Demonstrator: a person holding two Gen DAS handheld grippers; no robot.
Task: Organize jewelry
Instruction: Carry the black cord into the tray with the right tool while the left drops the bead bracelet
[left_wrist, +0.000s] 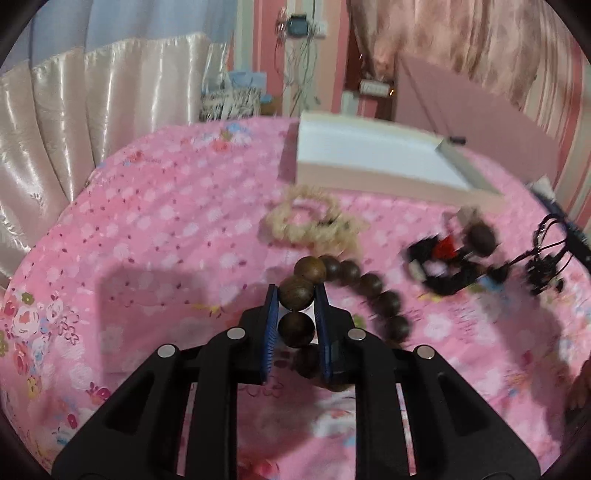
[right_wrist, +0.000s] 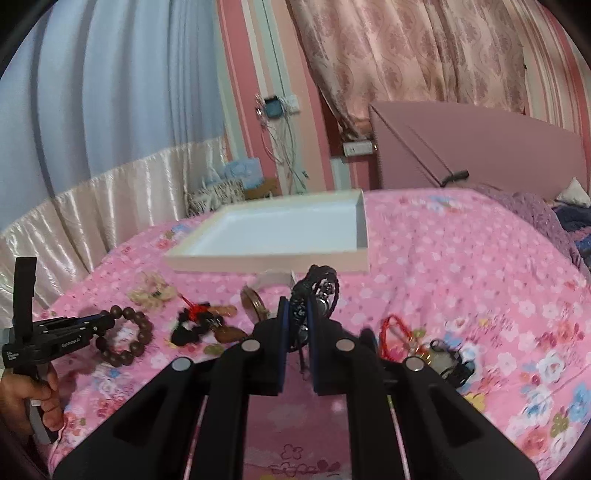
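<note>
My left gripper (left_wrist: 295, 295) is shut on a brown wooden bead bracelet (left_wrist: 369, 284), its beads pinched between the blue pads; the bracelet also shows in the right wrist view (right_wrist: 129, 336), held by the left gripper (right_wrist: 105, 321) just above the pink floral bedspread. My right gripper (right_wrist: 295, 306) is shut on a black braided cord bracelet (right_wrist: 321, 291) and holds it up in front of a shallow white tray (right_wrist: 354, 229). The tray also shows in the left wrist view (left_wrist: 406, 182).
On the bedspread lie a cream beaded bracelet (left_wrist: 314, 221), a black and red bead bundle (left_wrist: 450, 258), a black charm piece (left_wrist: 543, 273), a round bronze pendant (right_wrist: 255, 304), a red cord bracelet (right_wrist: 391, 336) and a small dark item (right_wrist: 447, 363). A pink headboard (right_wrist: 480, 147) stands behind.
</note>
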